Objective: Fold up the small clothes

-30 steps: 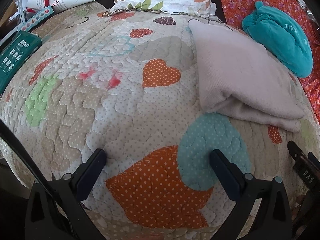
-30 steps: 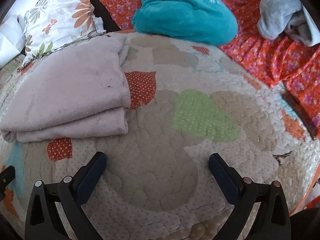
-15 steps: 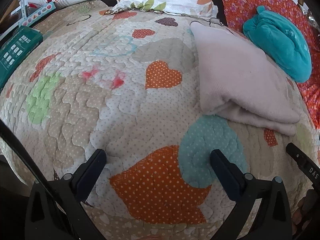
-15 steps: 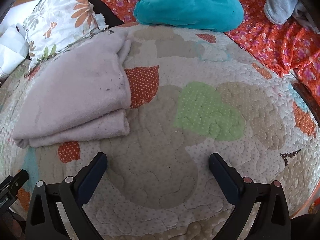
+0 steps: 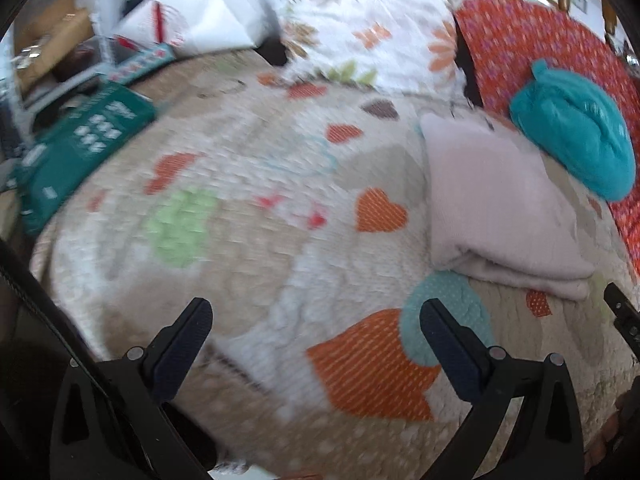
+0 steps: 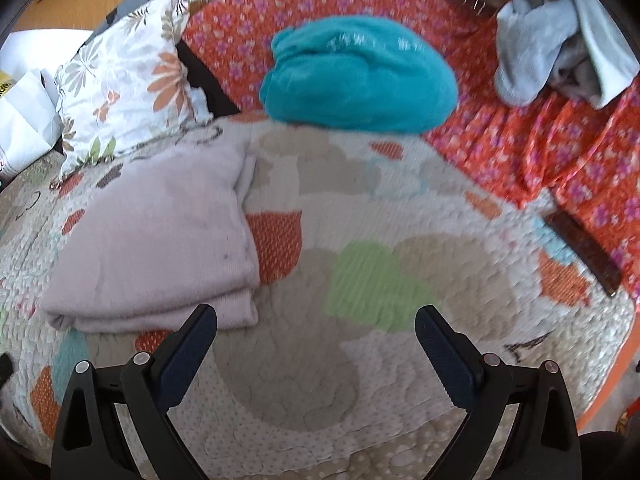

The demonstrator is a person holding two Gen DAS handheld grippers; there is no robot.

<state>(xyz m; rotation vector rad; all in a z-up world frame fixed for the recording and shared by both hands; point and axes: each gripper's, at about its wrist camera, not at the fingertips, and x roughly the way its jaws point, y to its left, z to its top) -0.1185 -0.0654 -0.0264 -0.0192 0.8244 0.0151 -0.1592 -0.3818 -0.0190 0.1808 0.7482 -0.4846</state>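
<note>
A pale pink garment (image 5: 492,208) lies folded on the heart-patterned quilt (image 5: 256,208); it also shows in the right wrist view (image 6: 160,240) at the left. My left gripper (image 5: 316,336) is open and empty above the quilt, left of and nearer than the garment. My right gripper (image 6: 316,340) is open and empty, just right of the garment's near folded edge; its left finger (image 6: 188,344) overlaps that edge in view. The right gripper's tip (image 5: 620,316) shows at the left view's right edge.
A teal bundle (image 6: 360,80) lies beyond the garment on an orange floral cover (image 6: 560,136). A floral pillow (image 6: 128,88) stands at the back. Grey clothes (image 6: 540,60) lie far right. A green box (image 5: 80,148) and white bag (image 5: 200,12) sit at the left.
Both grippers have pulled back and tilted up from the folded garment, so more of the room behind shows. Both stay open. The garment has not moved.
</note>
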